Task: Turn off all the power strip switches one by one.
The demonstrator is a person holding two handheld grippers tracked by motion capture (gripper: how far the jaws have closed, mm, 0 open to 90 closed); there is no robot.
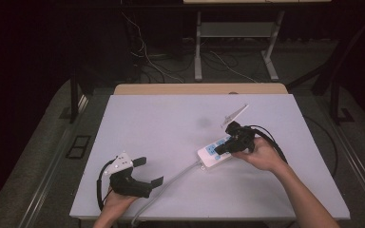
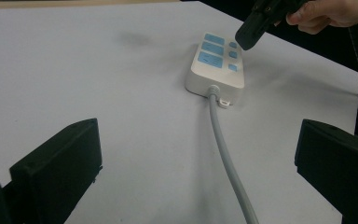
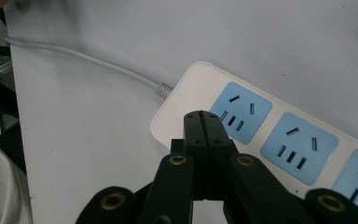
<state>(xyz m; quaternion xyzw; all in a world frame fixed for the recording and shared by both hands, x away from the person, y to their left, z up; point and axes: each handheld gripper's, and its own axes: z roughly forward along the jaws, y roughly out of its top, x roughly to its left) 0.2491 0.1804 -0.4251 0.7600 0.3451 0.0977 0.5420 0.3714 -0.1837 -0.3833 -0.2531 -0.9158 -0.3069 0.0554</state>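
Note:
A white power strip [image 1: 214, 153] with blue sockets lies on the white table, right of centre; its grey cable [image 1: 171, 180] runs toward the front edge. In the right gripper view the strip [image 3: 270, 121] sits just beyond my right gripper [image 3: 202, 116], whose jaws are pressed together with nothing between them, tips over the strip's cable end. From the high view that right gripper [image 1: 222, 147] hovers over the strip. My left gripper [image 1: 148, 171] rests at the front left, jaws wide apart and empty. The left gripper view has the strip [image 2: 216, 63] and cable [image 2: 223, 149] ahead.
The table [image 1: 171, 123] has a wooden strip along its far edge. Beyond it stand metal desk legs [image 1: 198, 47] and loose cables on the dark floor. A person's sleeve [image 3: 0, 186] is at the lower left of the right gripper view.

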